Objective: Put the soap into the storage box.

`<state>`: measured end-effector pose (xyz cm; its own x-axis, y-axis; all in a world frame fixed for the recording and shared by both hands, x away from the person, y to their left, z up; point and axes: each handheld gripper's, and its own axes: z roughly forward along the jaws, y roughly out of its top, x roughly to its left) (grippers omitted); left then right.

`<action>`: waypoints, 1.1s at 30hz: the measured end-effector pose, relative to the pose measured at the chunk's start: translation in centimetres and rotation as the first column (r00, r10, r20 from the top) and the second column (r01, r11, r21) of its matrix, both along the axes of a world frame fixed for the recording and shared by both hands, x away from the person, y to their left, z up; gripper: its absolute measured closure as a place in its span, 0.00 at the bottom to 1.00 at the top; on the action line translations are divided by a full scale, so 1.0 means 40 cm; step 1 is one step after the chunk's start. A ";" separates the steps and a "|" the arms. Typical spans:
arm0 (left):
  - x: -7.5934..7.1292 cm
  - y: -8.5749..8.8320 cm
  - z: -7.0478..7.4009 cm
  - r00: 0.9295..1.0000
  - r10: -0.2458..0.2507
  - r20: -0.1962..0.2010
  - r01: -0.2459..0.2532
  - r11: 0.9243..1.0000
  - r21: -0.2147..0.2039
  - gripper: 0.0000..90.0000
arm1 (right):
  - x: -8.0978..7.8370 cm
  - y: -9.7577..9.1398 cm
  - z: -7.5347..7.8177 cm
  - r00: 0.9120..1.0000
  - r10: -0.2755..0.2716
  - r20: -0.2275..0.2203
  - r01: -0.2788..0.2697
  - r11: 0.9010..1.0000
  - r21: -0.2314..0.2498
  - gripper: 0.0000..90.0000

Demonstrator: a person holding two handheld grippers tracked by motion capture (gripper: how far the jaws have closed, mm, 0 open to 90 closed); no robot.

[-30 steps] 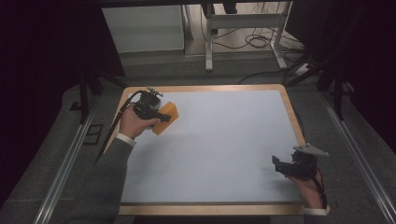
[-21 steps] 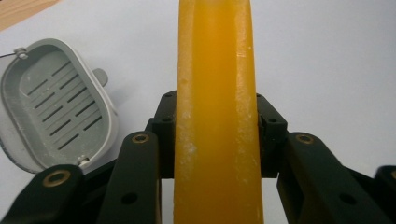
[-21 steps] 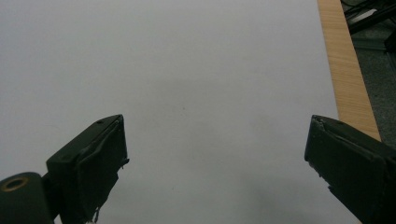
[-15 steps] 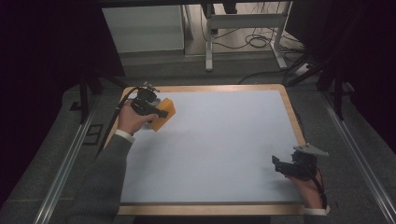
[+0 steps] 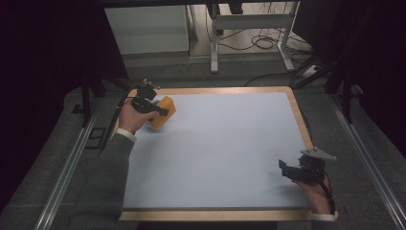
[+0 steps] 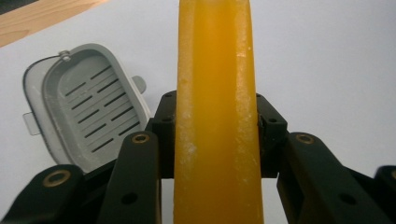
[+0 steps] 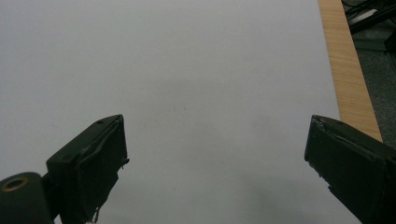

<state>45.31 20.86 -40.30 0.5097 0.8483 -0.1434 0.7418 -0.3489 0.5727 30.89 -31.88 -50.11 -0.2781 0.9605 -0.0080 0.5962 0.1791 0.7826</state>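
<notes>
High view: left tool [image 5: 160, 112] sits at the far-left corner of the pale blue worktop [image 5: 225, 148], clenched on an orange bar [image 5: 162, 113]. Left gripper view: the bar [image 6: 217, 116] stands upright between the black jaws, and a grey slotted dish [image 6: 86, 105] lies on the worktop just beyond and left of it. Right tool [image 5: 286, 170] rests near the near-right edge with its jaws spread wide and nothing between them, well apart from the bar.
</notes>
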 end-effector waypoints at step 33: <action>0.095 0.052 -0.028 0.991 0.137 -0.007 -0.137 0.991 -0.010 0.68 | 0.002 -0.004 -0.001 1.000 -0.007 -0.001 0.007 1.000 0.004 0.06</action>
